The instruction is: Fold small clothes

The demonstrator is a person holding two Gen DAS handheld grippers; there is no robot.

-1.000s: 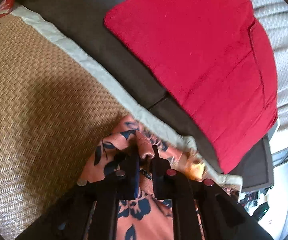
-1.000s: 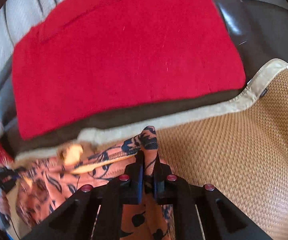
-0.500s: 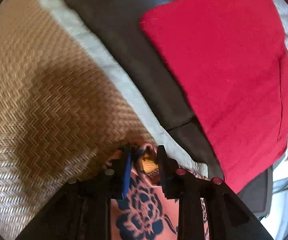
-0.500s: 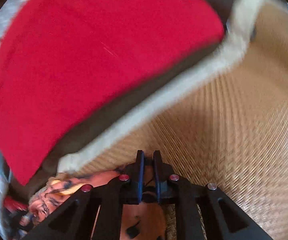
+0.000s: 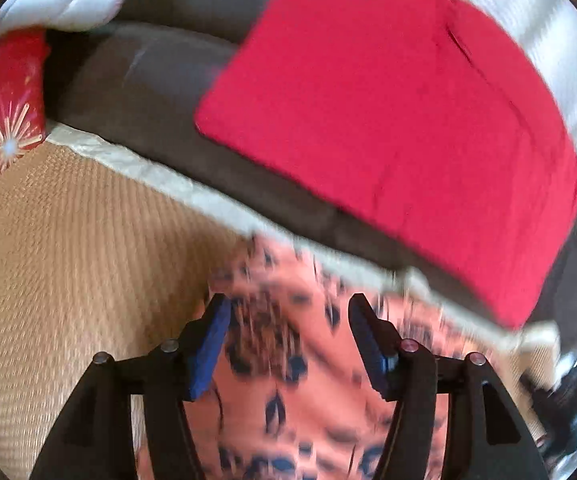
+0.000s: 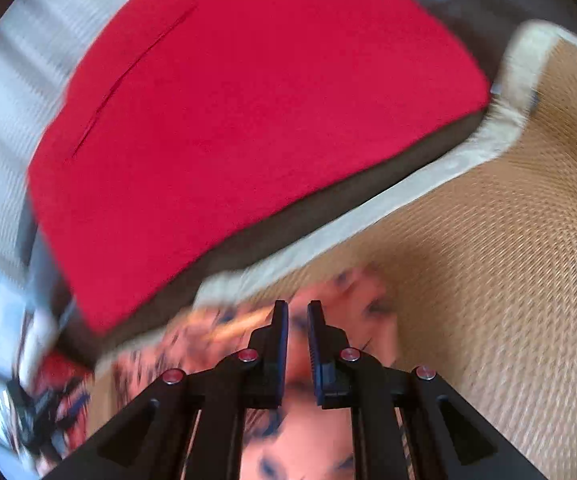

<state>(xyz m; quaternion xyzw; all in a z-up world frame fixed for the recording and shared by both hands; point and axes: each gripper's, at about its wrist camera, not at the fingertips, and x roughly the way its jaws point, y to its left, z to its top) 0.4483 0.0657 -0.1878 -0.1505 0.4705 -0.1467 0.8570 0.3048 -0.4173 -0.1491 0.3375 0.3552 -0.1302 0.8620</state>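
Salmon-orange garment with dark blue floral print [image 5: 288, 360], thin soft fabric, motion-blurred. Spread flat on woven tan mat [image 5: 68, 260], below and between spread left fingers [image 5: 212, 336], reaching just past their tips. Seen also under narrowly parted right fingers [image 6: 280, 340], extending left and slightly beyond their tips [image 6: 296, 432].

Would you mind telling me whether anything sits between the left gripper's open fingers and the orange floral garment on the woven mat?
Nothing visible does. The left gripper is open directly over the orange floral garment, which lies on the woven mat. The red cushion sits farther back, off the mat. The view is blurred.
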